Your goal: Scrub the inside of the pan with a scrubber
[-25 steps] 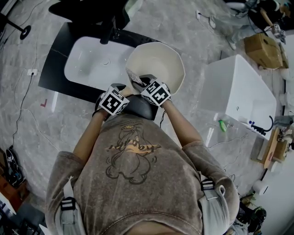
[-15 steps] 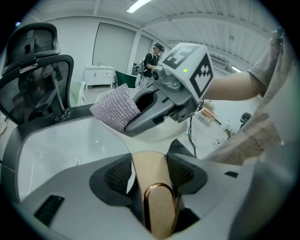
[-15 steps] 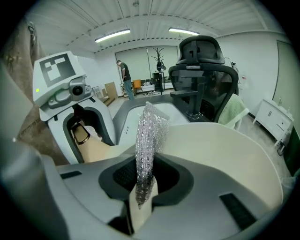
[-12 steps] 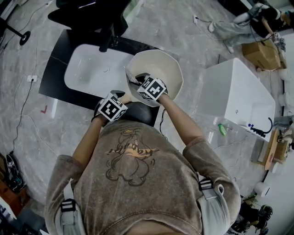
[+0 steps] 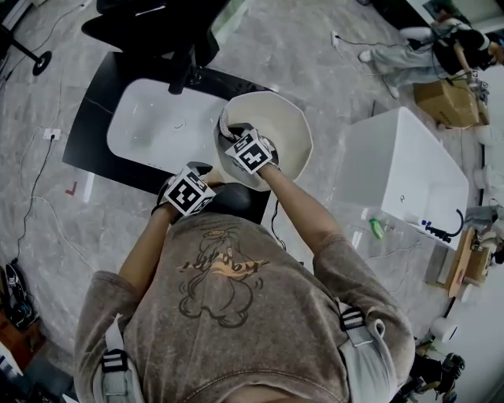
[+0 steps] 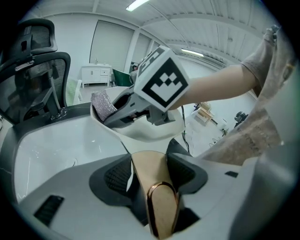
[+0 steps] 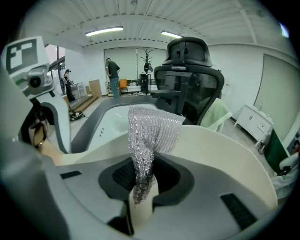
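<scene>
A cream pan (image 5: 287, 130) with an angular rim hangs over the edge of a white sink (image 5: 150, 118). My left gripper (image 5: 211, 179) is shut on the pan's tan handle (image 6: 157, 192), which ends in a copper ring; the jaws press on both sides of it (image 6: 149, 164). My right gripper (image 5: 235, 135) reaches into the pan near its left wall, shut on a silver mesh scrubber (image 7: 150, 136). The scrubber (image 6: 103, 102) sticks out past the jaws toward the pan's inner wall (image 7: 220, 140). Whether it touches the wall I cannot tell.
The sink sits in a black counter (image 5: 87, 126). A black office chair (image 5: 157, 24) stands behind it. A white cabinet (image 5: 402, 165) stands to the right, and a person (image 5: 429, 43) is on the floor at the far right.
My right gripper has gone further into the pan with the scrubber, toward its left wall. The left gripper has kept its hold on the handle in the same place.
</scene>
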Demonstrator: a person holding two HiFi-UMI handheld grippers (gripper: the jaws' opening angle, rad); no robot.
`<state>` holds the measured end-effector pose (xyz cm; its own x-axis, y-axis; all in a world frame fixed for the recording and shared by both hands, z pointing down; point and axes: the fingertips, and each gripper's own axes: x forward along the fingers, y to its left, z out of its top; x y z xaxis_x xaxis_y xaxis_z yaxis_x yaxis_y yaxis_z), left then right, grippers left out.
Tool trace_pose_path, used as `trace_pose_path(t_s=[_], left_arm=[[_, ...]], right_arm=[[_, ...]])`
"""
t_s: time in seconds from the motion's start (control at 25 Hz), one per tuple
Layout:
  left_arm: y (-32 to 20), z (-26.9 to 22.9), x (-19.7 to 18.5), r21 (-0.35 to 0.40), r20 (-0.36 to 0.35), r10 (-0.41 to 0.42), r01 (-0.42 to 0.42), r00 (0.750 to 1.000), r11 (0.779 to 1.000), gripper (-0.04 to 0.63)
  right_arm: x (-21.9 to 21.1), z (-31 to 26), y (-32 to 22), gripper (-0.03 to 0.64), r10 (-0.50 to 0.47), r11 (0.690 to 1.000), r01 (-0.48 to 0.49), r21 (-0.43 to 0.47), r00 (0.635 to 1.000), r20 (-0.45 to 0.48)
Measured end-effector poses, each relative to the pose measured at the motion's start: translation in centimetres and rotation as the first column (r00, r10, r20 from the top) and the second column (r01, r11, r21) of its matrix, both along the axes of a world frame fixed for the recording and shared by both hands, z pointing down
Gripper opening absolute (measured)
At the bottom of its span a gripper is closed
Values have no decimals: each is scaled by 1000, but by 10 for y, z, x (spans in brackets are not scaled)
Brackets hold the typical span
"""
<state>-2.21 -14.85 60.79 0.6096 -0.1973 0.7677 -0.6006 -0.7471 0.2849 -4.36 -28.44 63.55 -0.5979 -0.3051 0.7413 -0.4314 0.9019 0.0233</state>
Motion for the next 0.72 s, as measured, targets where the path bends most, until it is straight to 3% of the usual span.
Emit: trace_pose_path(t_s=[0.24, 0.72], left_arm=[[2, -1, 0, -5, -8, 2, -2, 1000, 1000, 255], [3, 0, 0, -1, -11, -22, 22, 1000, 1000, 255]], right_arm=[[14, 4, -39, 84, 101, 992, -95, 87, 992, -72], [49, 17, -76, 84, 170, 961, -96, 259, 945, -279]])
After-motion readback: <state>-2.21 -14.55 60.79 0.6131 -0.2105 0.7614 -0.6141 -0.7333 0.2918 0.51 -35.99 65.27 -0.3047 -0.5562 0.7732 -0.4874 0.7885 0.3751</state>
